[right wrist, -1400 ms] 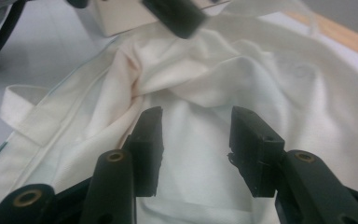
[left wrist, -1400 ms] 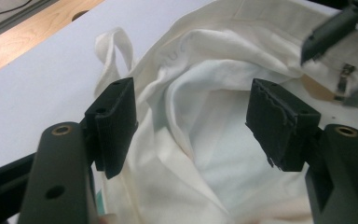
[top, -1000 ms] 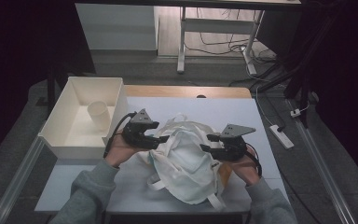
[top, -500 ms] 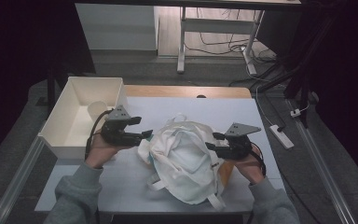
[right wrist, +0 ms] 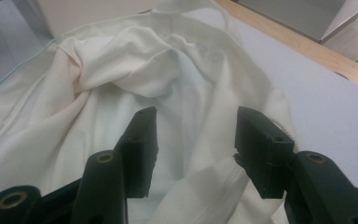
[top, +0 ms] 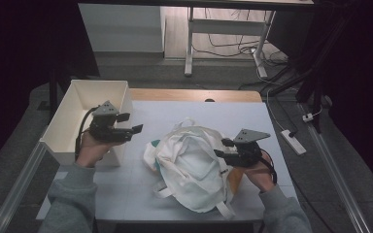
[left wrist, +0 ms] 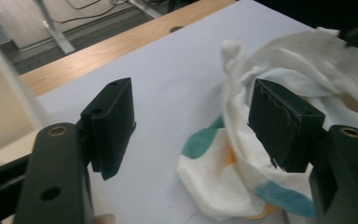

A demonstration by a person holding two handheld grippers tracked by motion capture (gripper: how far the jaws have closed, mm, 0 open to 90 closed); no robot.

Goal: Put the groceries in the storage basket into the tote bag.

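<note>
A crumpled white cloth bag with straps lies in the middle of the pale table. Teal and orange patches show at the bag's near edge in the left gripper view. My left gripper hovers left of the bag, beside the white box, and its jaws stand open with nothing between them. My right gripper is at the bag's right side, pointing into the cloth. Its jaws are open over folds of the bag, and a cloth band runs under the right jaw.
A white open box stands at the table's left edge. A wooden strip borders the table's far side. A power strip lies on the floor to the right, and desk legs and cables are beyond the table.
My left gripper has drawn back from the bag, moving left towards the white box and a little up. The bag's left side has settled lower. The right gripper has stayed put.
</note>
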